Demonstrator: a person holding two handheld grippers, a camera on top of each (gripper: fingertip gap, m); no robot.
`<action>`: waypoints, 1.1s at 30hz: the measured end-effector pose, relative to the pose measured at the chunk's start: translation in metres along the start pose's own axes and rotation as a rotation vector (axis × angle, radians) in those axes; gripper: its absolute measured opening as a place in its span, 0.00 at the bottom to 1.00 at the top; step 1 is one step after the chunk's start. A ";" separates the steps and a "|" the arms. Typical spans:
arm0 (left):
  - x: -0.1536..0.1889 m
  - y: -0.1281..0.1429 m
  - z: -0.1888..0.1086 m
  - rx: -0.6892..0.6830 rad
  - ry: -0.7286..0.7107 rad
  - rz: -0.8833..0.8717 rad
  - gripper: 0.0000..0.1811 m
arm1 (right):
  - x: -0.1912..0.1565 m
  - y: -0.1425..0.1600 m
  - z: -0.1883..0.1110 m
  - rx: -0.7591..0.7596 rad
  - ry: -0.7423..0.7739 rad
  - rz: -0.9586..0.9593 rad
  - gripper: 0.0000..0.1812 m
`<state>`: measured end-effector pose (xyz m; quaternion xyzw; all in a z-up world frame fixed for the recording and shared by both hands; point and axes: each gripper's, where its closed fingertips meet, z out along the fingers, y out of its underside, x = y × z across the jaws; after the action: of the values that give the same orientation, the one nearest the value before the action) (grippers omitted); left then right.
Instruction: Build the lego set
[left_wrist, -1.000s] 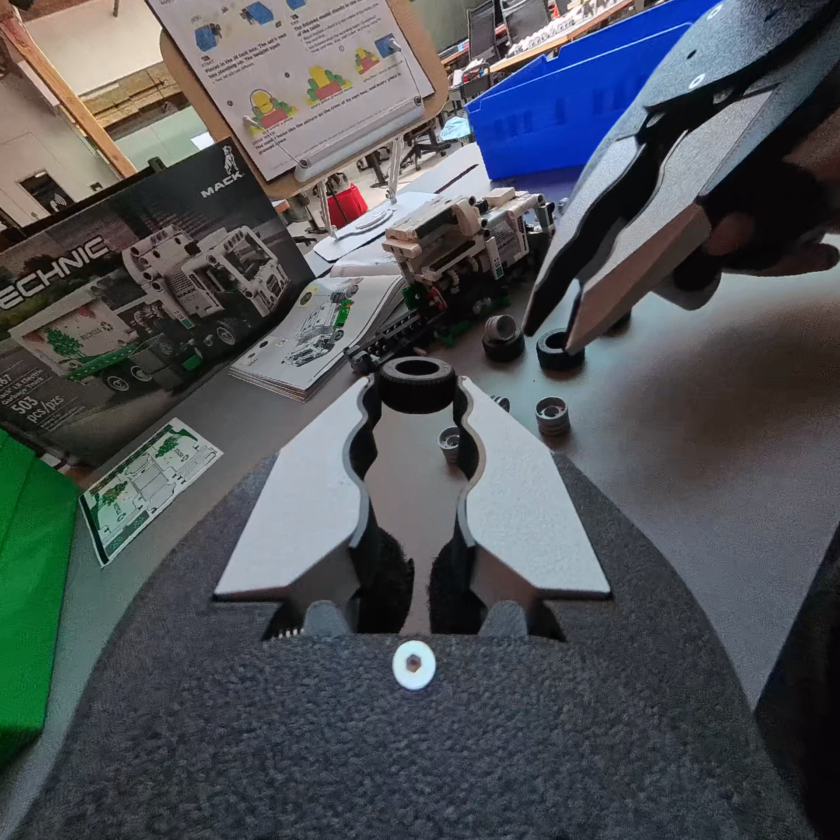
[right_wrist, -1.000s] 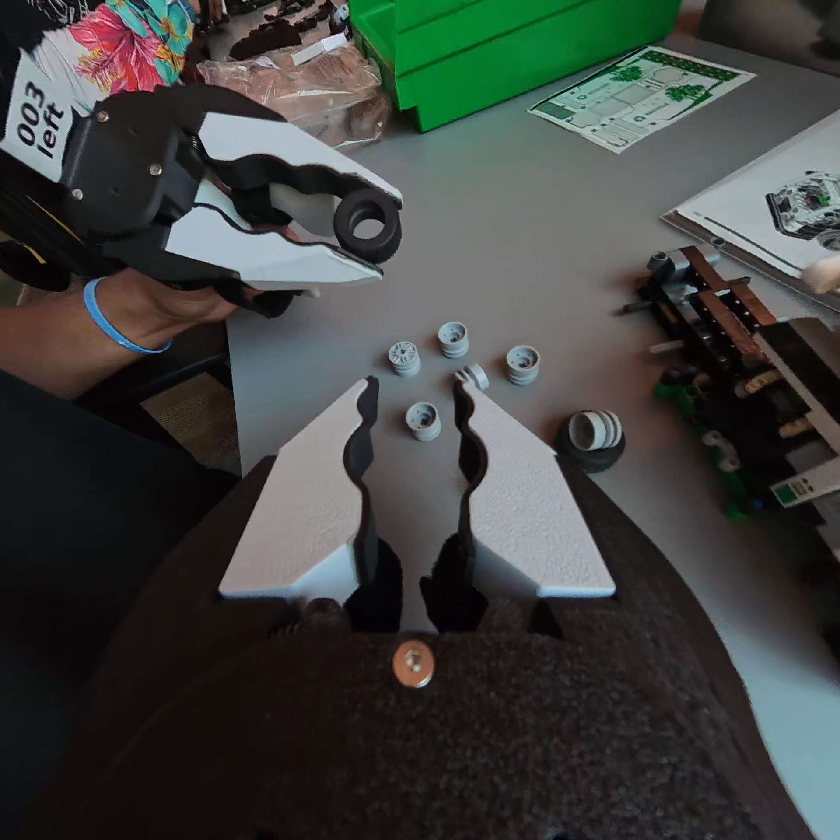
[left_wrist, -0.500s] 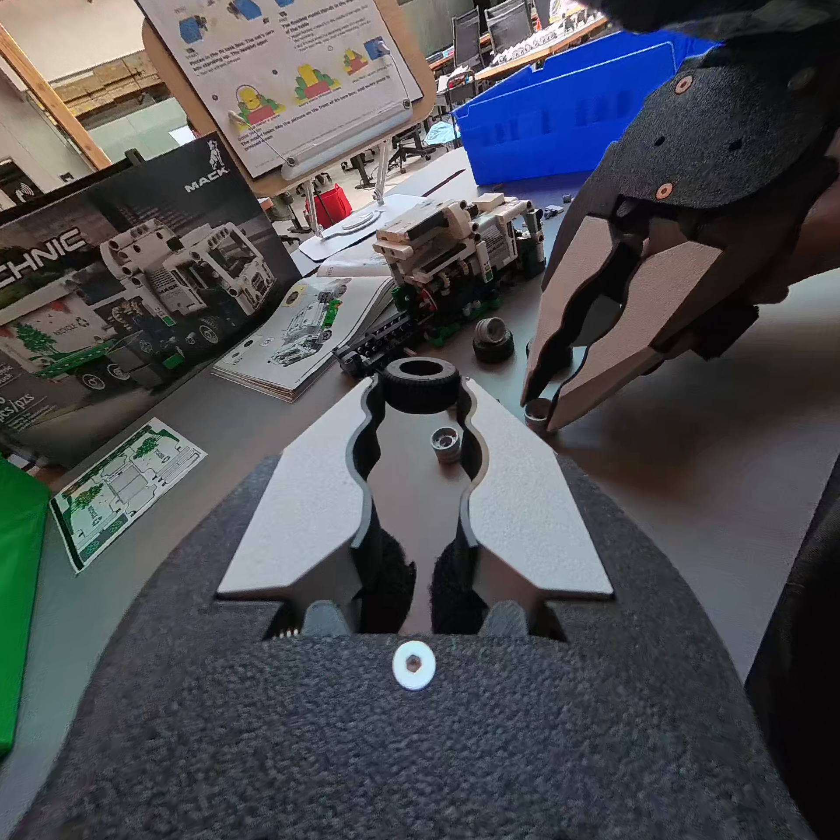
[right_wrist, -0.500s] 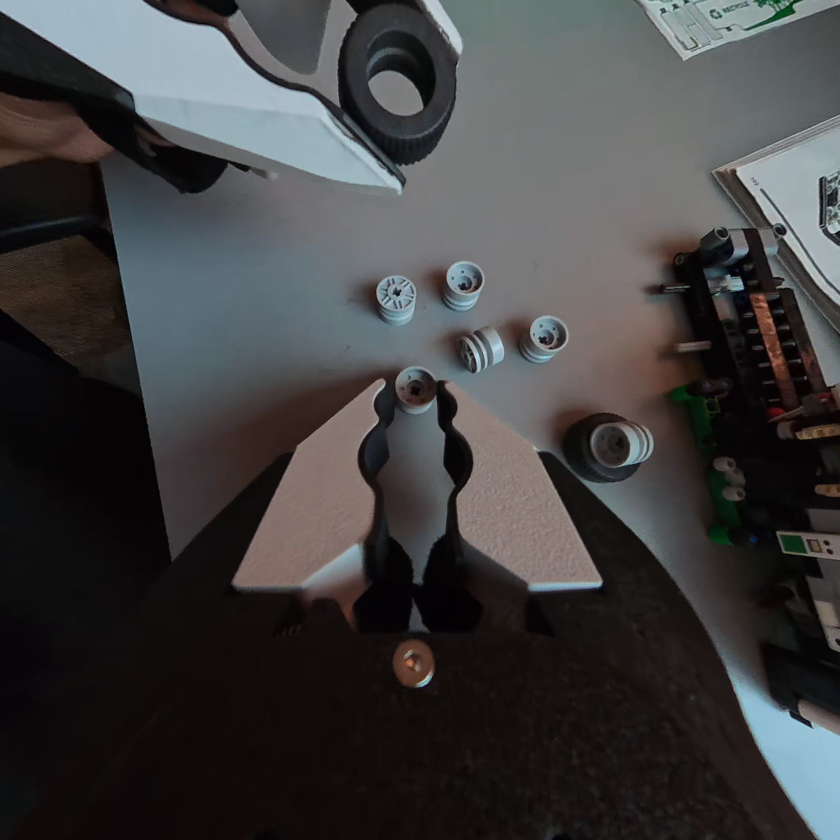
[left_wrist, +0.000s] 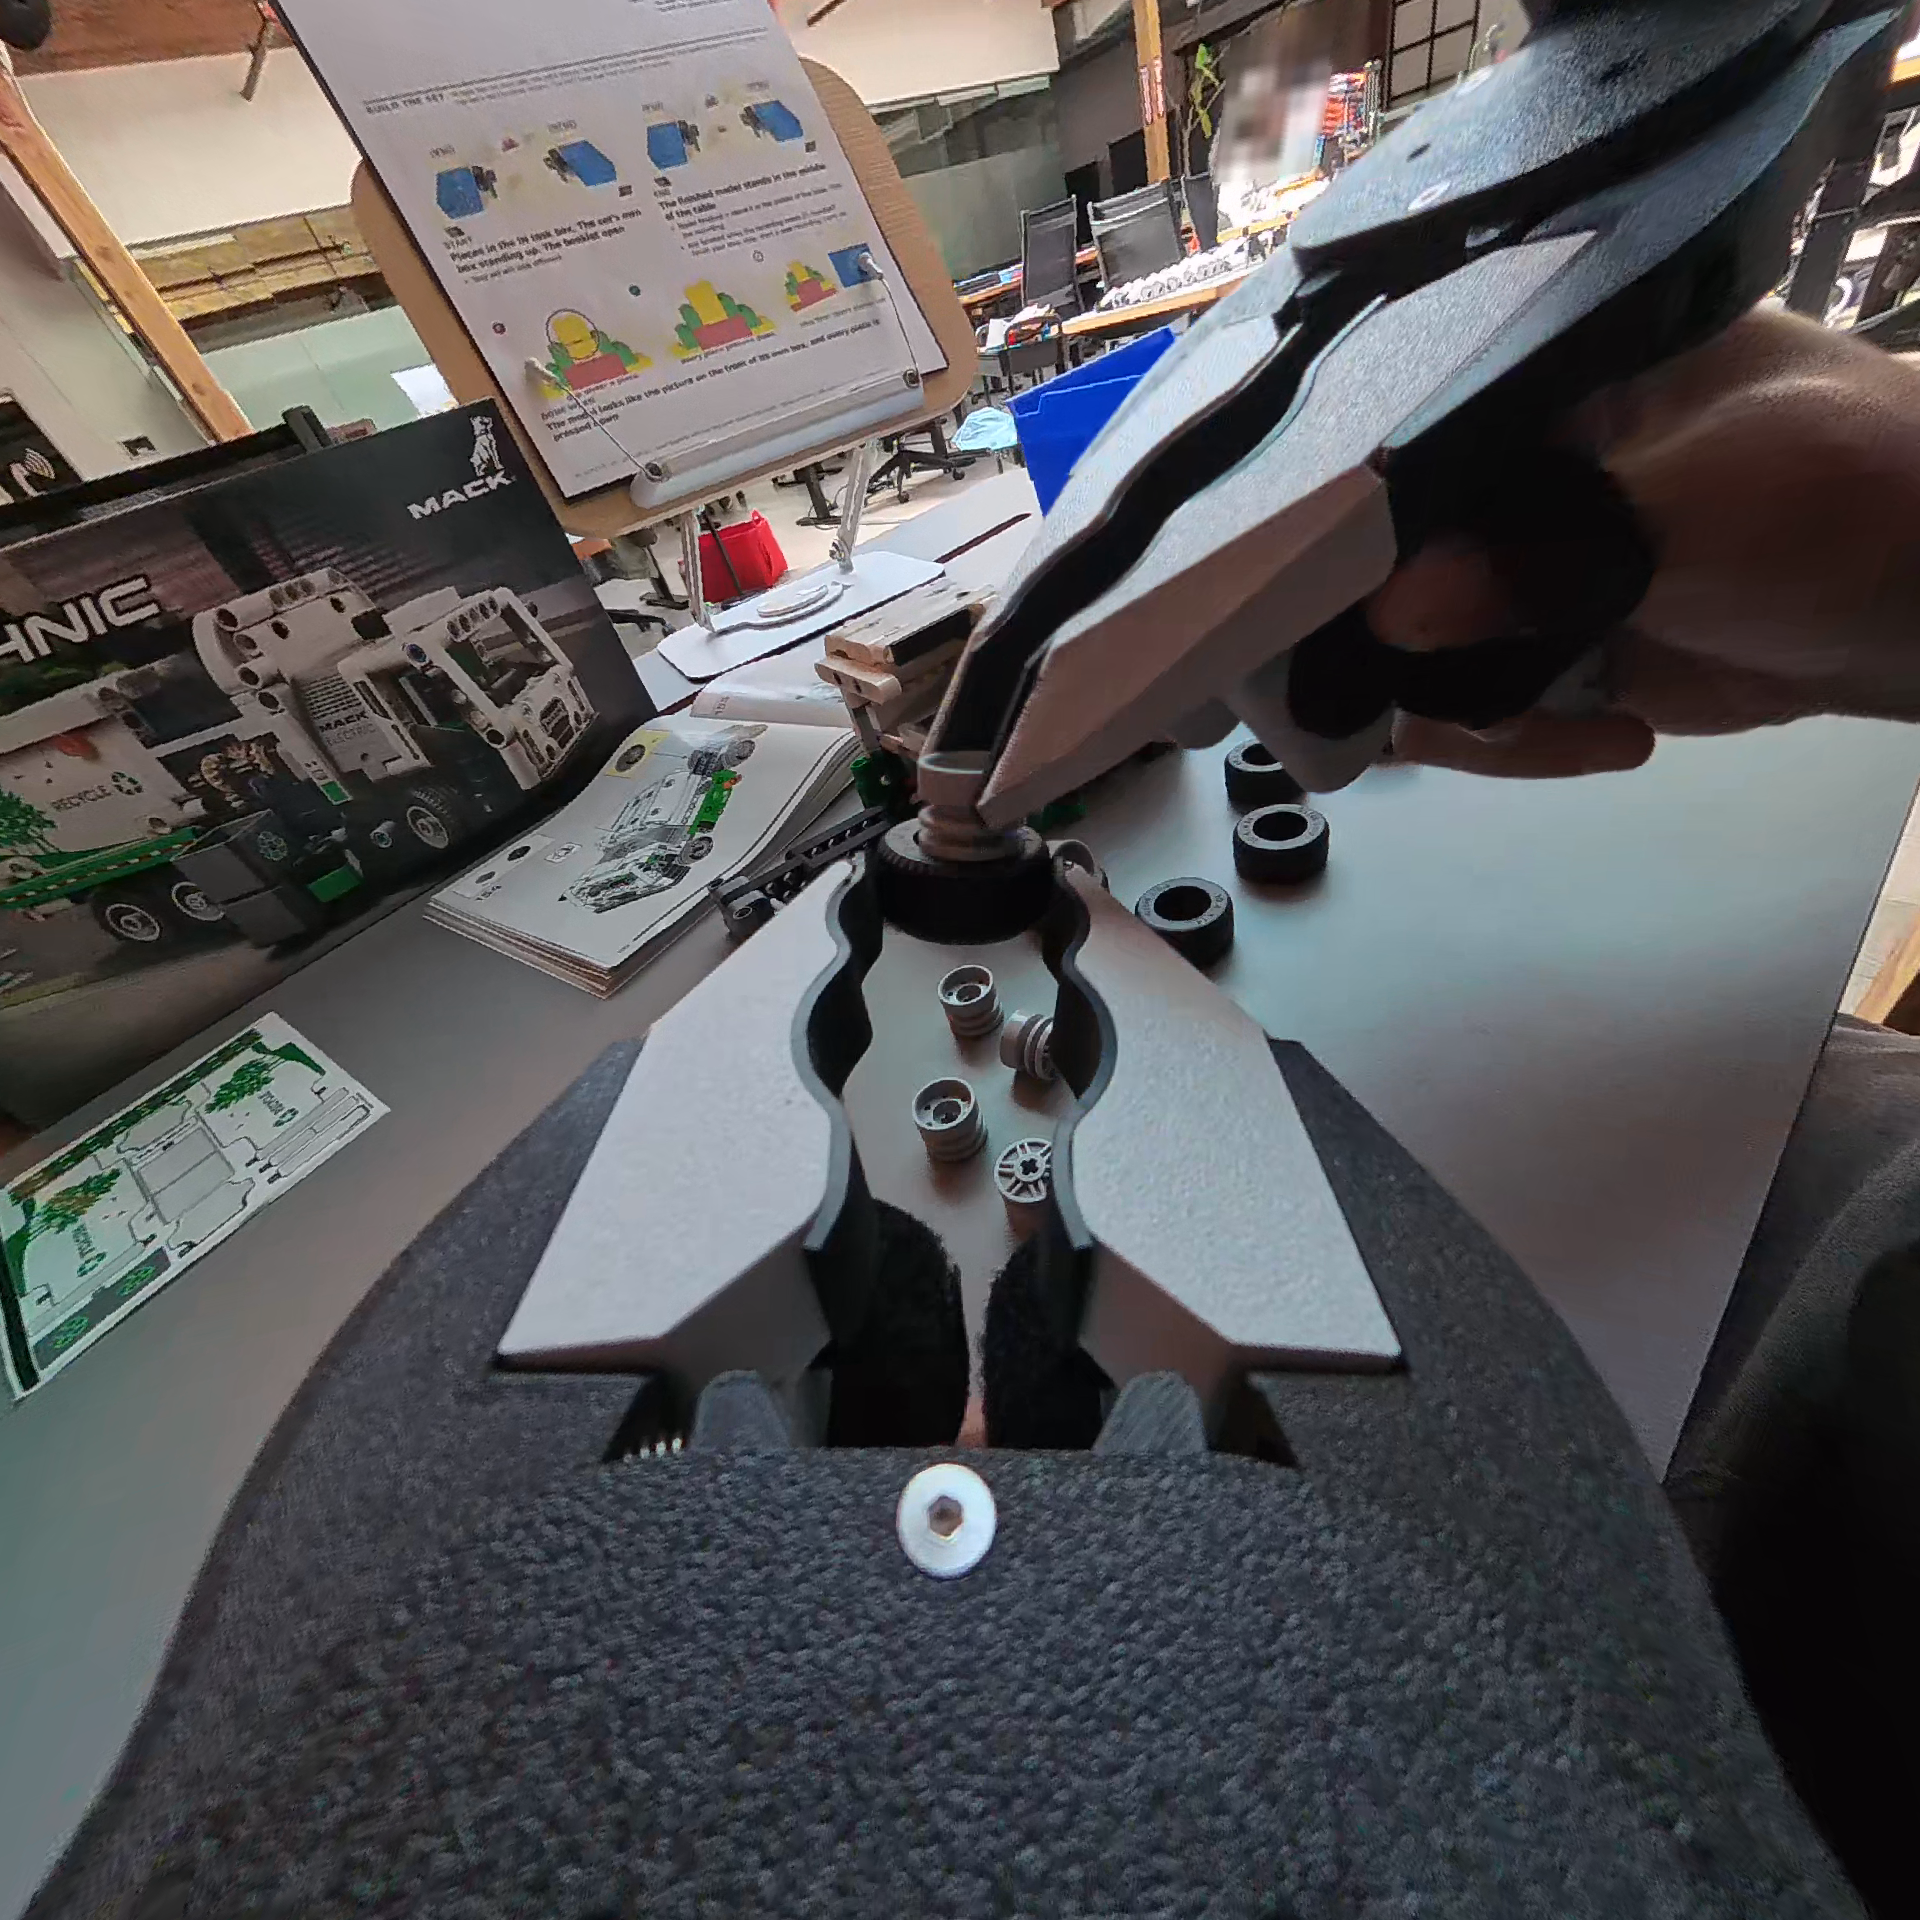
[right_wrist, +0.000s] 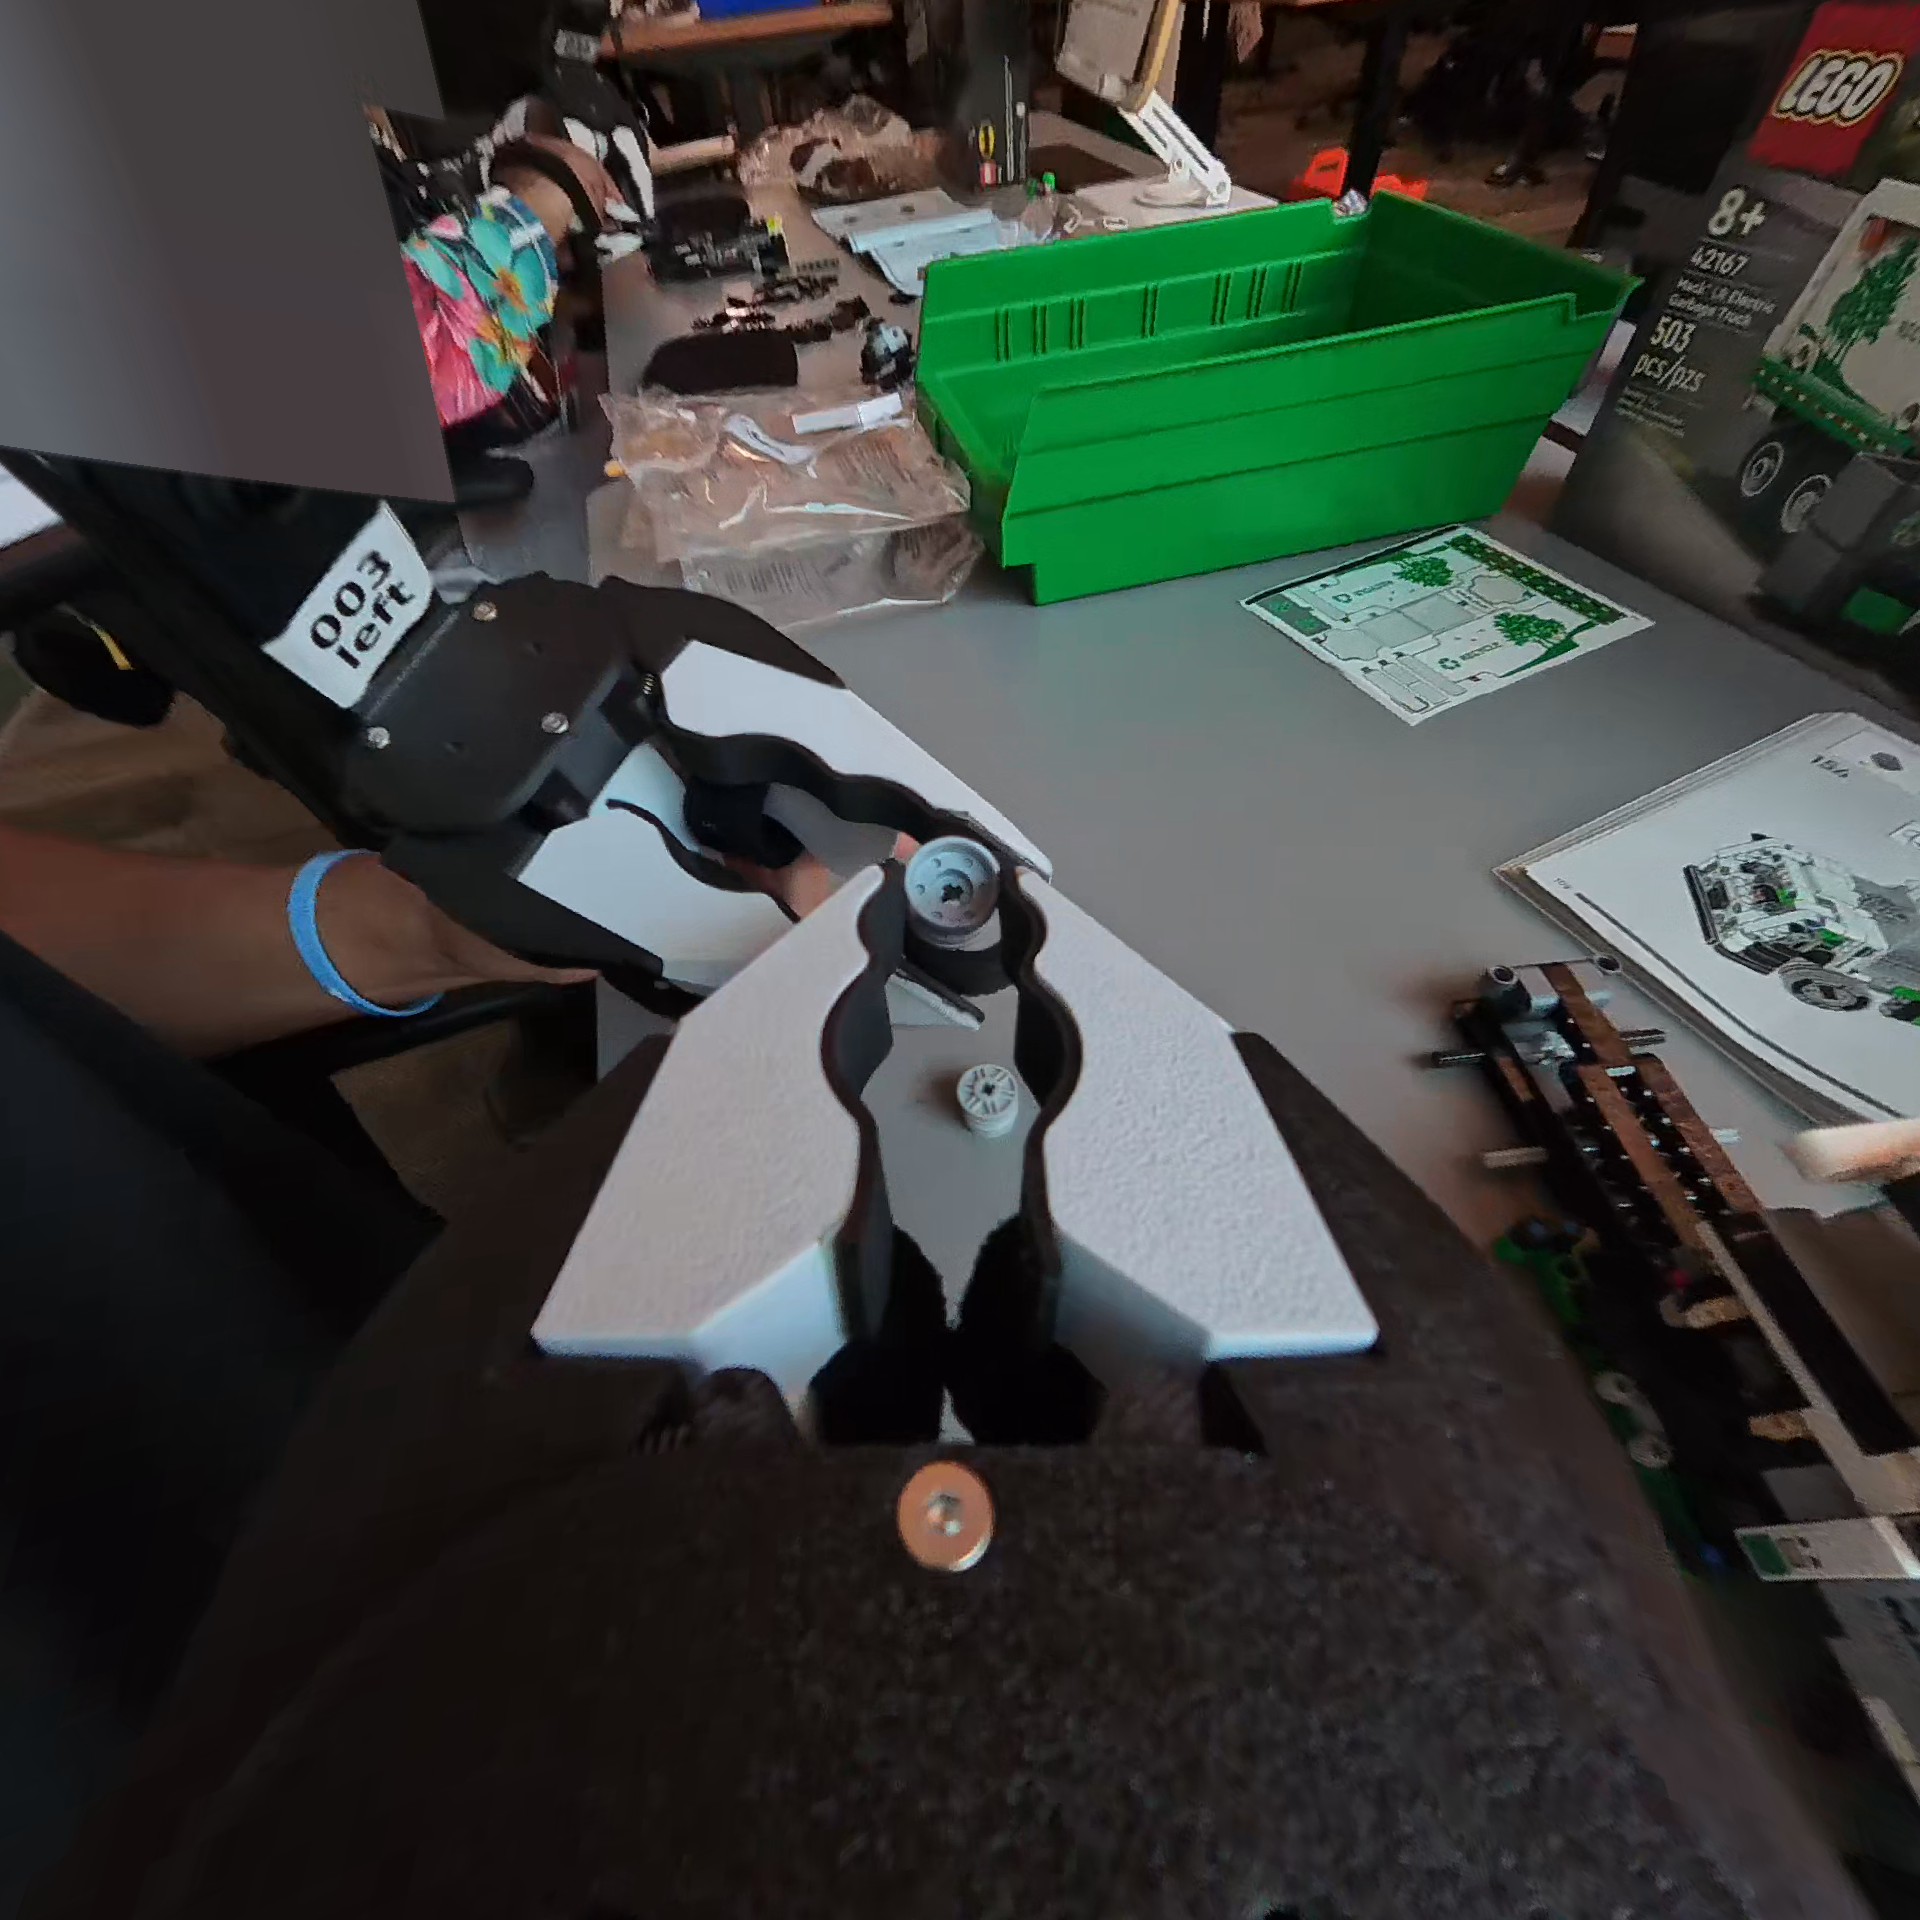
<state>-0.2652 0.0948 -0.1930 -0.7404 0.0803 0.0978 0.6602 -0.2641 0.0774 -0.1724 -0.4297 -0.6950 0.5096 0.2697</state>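
Pinching a small light-grey plastic wheel hub between its white fingertips, the right gripper holds the hub's lower end in the hole of a black rubber tyre — a tyre clamped at its sides by the left gripper, above the grey tabletop. From the left wrist view the hub stands upright, its ribbed barrel part-way into the tyre's centre; how deep it sits cannot be told. Below the left gripper's fingers lie four more loose grey wheel hubs on the table, close together, one on its side. To the right, three spare black tyres rest apart from each other. Behind the joined pieces sits the partly built white-and-black truck model, with its dark chassis frame stretching beside an open instruction booklet. Farther out, a green-and-white sticker sheet lies flat near the dark set box printed with a white truck, and a printed instruction sheet stands clipped to a wooden easel. A green plastic bin and crumpled clear bags occupy the table's far side in the right wrist view — a blue bin shows beyond in the left.
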 end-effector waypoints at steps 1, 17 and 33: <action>0.000 0.000 0.000 -0.002 -0.006 0.005 0.16 | 0.001 0.000 0.000 -0.011 0.013 -0.021 0.09; 0.002 -0.010 -0.007 0.072 0.079 -0.120 0.16 | -0.004 -0.011 0.003 0.005 -0.017 -0.040 0.09; -0.001 -0.016 -0.009 0.115 0.182 -0.297 0.16 | -0.002 -0.018 0.004 0.252 -0.077 0.087 0.09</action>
<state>-0.2618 0.0878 -0.1765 -0.7110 0.0351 -0.0729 0.6985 -0.2718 0.0717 -0.1562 -0.4022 -0.6161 0.6202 0.2721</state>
